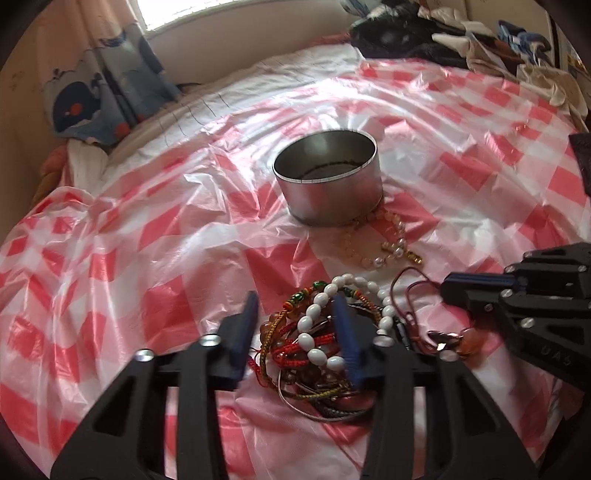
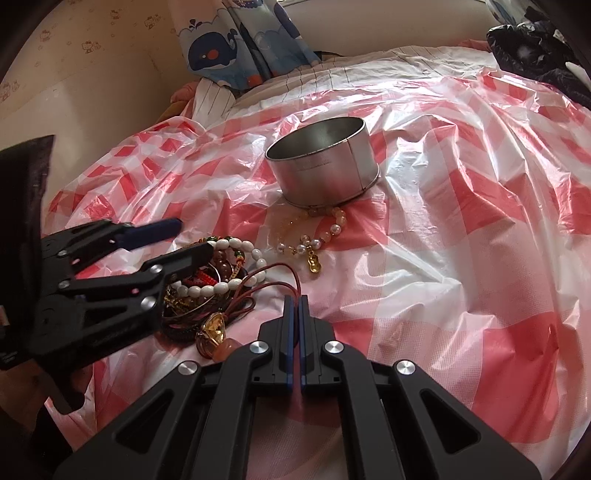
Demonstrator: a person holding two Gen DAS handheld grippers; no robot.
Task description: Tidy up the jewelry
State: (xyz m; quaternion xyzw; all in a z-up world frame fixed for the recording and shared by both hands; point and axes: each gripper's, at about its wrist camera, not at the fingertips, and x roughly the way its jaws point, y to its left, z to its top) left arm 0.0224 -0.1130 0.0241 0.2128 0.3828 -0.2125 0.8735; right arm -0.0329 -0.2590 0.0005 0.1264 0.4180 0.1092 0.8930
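Observation:
A pile of bracelets and cords [image 1: 325, 343] lies on the red-checked plastic sheet, with a white bead bracelet [image 1: 314, 325] on top. My left gripper [image 1: 295, 306] is open, its jaws lowered over the pile's left part; it also shows in the right wrist view [image 2: 184, 236]. A round metal tin [image 1: 328, 177] stands open beyond the pile, empty as far as I see. A pale bead bracelet with a gold charm [image 1: 384, 243] lies against its base. My right gripper [image 2: 295, 301] is shut and empty, just right of the pile [image 2: 214, 288]; it also shows in the left wrist view [image 1: 454, 288].
The checked sheet [image 2: 461, 258] covers a bed and is wrinkled. A whale-print curtain [image 2: 229, 40] hangs at the back left. Dark clothes [image 1: 424, 33] are heaped at the back right. A gold pendant on a brown cord [image 2: 214, 325] lies at the pile's near edge.

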